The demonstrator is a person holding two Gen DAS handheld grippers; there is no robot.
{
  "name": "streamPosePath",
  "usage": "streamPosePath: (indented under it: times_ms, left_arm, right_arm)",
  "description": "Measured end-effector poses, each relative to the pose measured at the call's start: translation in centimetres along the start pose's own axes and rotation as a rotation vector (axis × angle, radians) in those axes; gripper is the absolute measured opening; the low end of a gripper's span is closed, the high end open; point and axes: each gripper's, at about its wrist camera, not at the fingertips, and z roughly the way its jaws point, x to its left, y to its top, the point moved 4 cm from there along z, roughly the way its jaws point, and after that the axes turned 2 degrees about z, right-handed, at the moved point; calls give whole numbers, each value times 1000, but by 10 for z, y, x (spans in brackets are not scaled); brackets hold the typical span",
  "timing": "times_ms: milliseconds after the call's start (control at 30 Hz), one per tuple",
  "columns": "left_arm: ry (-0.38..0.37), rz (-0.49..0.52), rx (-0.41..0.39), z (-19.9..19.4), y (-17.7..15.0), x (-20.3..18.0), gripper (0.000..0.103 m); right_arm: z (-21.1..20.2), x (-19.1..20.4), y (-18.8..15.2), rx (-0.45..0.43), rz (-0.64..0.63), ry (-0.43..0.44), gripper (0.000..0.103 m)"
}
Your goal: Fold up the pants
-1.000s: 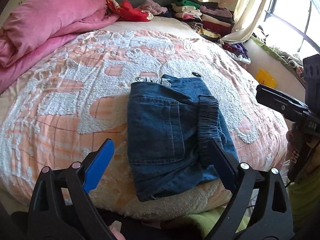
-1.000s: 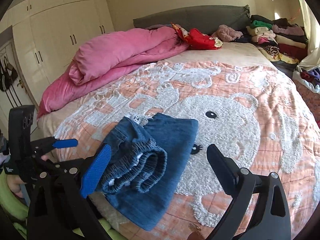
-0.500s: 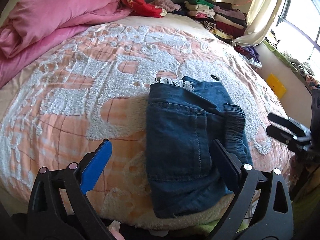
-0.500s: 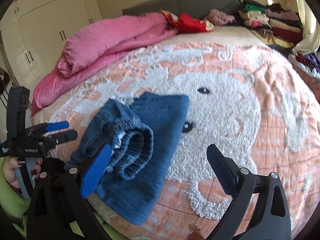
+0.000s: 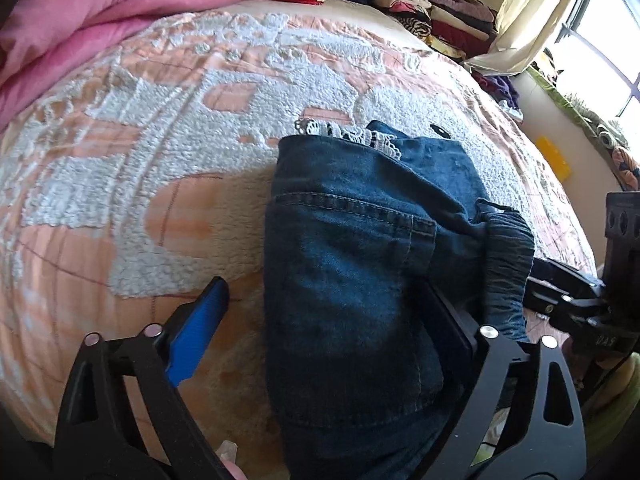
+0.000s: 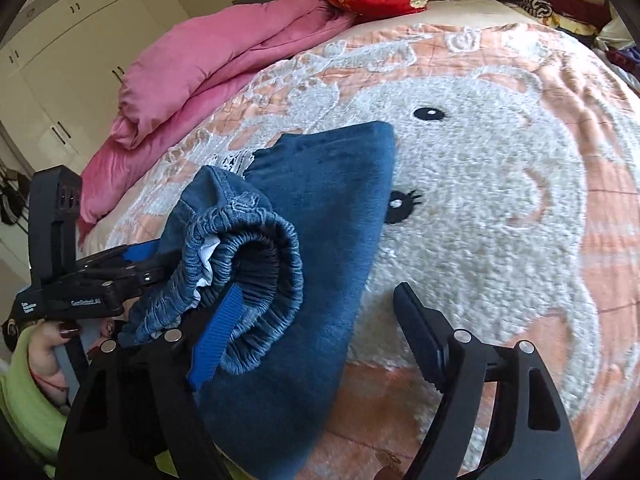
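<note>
1. Lying on a peach bedspread (image 5: 120, 208) with a fluffy white animal design, my folded denim pants (image 5: 352, 280) rest near the bed's front edge, just beside the animal's embroidered black eye (image 6: 401, 203).
2. My left gripper (image 5: 320, 320) points down at the pants. Its jaws stand apart and have just been closing a little. The blue pad (image 5: 198, 330) sits over bare bedspread to the left of the pants, and the black finger (image 5: 452, 328) lies against the denim beside the gathered waistband (image 5: 506, 264). Most of the folded bundle lies between the two fingers, and the pads do not press on it.
3. My right gripper (image 6: 316, 332) comes at the pants from their other side. Its jaws are also apart and have just been closing. The blue pad (image 6: 218, 336) pokes into the rolled opening of the elastic waistband (image 6: 256, 264), while the black finger (image 6: 420, 340) is over the white fleece to the right of the pants, clear of the cloth.
4. A strip of white lace (image 5: 348, 134) peeks out at the far edge of the pants.
5. Beyond the pants, a pink duvet (image 6: 224, 68) is heaped at the far left of the bed, and stacked folded clothes (image 5: 432, 12) sit at the far right.
6. My hand with dark nail polish (image 6: 52, 344) and a green sleeve (image 6: 28, 408) show left of the pants, holding the left gripper.
</note>
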Motion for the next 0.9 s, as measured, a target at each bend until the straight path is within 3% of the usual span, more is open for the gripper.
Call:
streamPosePath:
  times_ms: [133, 233, 267, 367, 533, 900]
  left_arm:
    - [-16, 13, -5, 4, 1, -5, 71]
    - [-26, 16, -13, 6, 1, -8, 61]
    - [-25, 18, -13, 6, 2, -9, 58]
    - [-28, 35, -23, 3, 5, -15, 40]
    - [-34, 31, -38, -6, 15, -16, 27]
    - [-26, 34, -108, -14, 62, -13, 26]
  right_arm:
    - [8, 5, 1, 3, -22, 15, 75]
    - [12, 8, 2, -2, -39, 31, 66]
    - [13, 9, 3, -1, -44, 35, 61]
    - [10, 19, 6, -8, -66, 84, 33]
    - [-4, 36, 23, -58, -129, 75, 31]
    - [-8, 48, 77, -121, -228, 26, 31]
